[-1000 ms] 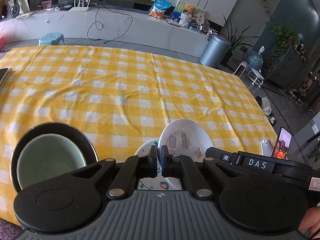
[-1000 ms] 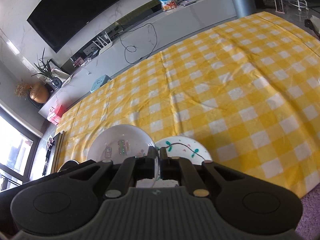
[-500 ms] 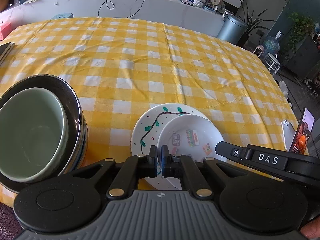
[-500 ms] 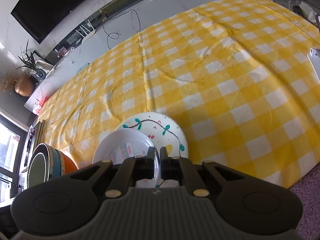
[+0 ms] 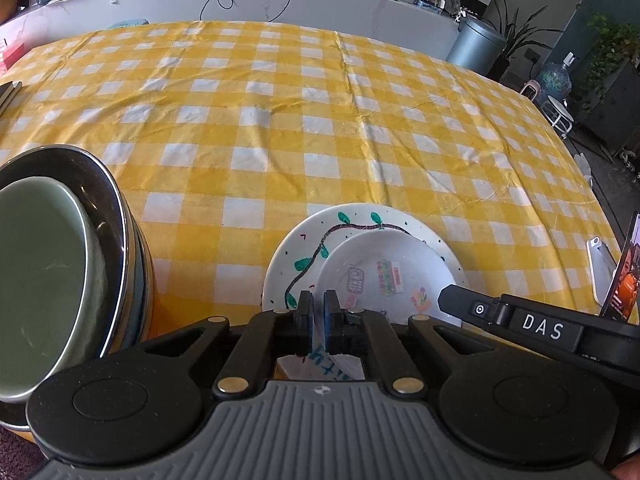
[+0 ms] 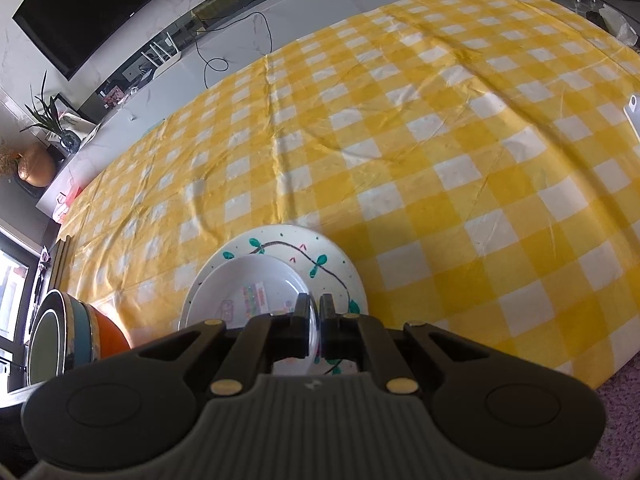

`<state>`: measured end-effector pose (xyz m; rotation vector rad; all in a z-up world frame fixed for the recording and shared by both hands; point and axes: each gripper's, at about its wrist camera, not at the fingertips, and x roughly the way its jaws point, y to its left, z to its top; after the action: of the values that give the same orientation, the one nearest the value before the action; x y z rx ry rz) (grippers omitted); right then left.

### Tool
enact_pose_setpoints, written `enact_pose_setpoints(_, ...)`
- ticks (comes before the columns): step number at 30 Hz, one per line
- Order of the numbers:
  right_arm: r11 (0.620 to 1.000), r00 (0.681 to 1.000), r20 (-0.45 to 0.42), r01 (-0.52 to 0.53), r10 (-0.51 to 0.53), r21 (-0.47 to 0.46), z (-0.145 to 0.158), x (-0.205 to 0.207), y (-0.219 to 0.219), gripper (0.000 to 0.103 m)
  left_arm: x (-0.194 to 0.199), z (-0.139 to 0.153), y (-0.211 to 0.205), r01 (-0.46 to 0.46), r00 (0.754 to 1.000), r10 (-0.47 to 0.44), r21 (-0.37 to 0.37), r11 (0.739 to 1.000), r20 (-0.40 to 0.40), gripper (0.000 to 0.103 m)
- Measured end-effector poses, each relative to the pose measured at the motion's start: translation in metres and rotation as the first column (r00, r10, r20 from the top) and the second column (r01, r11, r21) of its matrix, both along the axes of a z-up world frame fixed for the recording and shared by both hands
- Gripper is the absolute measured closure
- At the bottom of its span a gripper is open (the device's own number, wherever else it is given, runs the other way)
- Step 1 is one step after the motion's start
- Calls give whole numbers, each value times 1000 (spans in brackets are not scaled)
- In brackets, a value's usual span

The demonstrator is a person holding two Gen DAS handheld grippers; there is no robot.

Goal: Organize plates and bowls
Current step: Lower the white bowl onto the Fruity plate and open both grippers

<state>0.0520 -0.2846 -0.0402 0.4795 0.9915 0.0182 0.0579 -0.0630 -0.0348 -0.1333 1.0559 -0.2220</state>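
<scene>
Here both grippers, left gripper [image 5: 317, 306] and right gripper [image 6: 314, 307], clamp opposite rims of the bowl [image 5: 384, 268], resting on the plate [image 5: 308, 248] near the surface's near edge.

The white letters "DAS" stand on the black right tool [image 5: 544, 326], seen from the left wrist.
</scene>
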Motion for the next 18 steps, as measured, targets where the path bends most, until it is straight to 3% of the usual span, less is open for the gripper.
enact_pose_setpoints(11,1000,1000,-7,0,0,-7,-4,2,4,93,-1,-1,-6,34,999,-35,47,998,20,96)
enact_pose_setpoints(12,1000,1000,-4,1,-1,-9,-4,2,4,91,-1,-1,-6,32,999,-34,50,998,22,92)
enact_pose_setpoints(14,1000,1000,10,0,0,-9,-1,0,4,74,-2,1,-4,26,999,-27,30,999,22,78)
enact_pose_setpoints(16,1000,1000,30,-3,3,-6,3,-1,5,72,-4,4,-1,18,999,-18,17,1000,29,70)
enact_pose_setpoints(18,1000,999,43,-2,3,-15,7,-1,5,72,-5,10,0,14,999,-15,25,1000,49,70)
